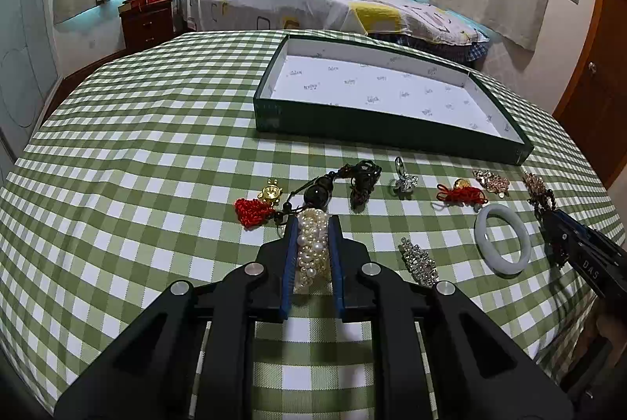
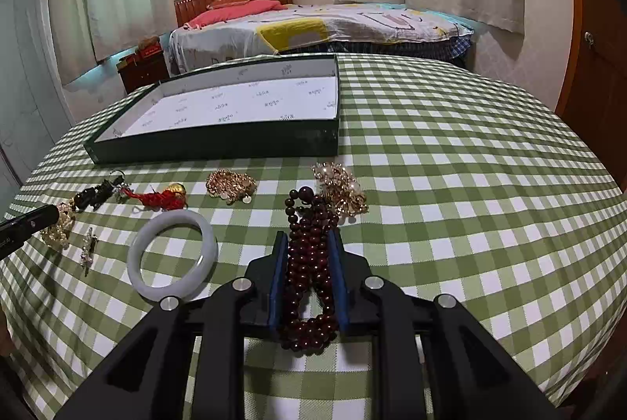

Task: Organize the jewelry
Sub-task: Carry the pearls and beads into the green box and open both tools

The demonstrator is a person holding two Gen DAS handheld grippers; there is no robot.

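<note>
On a green-checked tablecloth (image 1: pixel 137 153), the left gripper (image 1: pixel 312 224) clamps a pearl bracelet (image 1: pixel 311 249), its bunched length running straight along the blue pads, away from the camera toward the dark green tray (image 1: pixel 392 136). The right gripper (image 2: pixel 307 238) is closed on a string of dark red beads (image 2: pixel 309 263), the strand lying lengthwise between the fingers, one loop trailing back toward the camera and a larger bead pointing toward the tray. A white jade bangle (image 2: pixel 172 257) lies flat just left of it.
</note>
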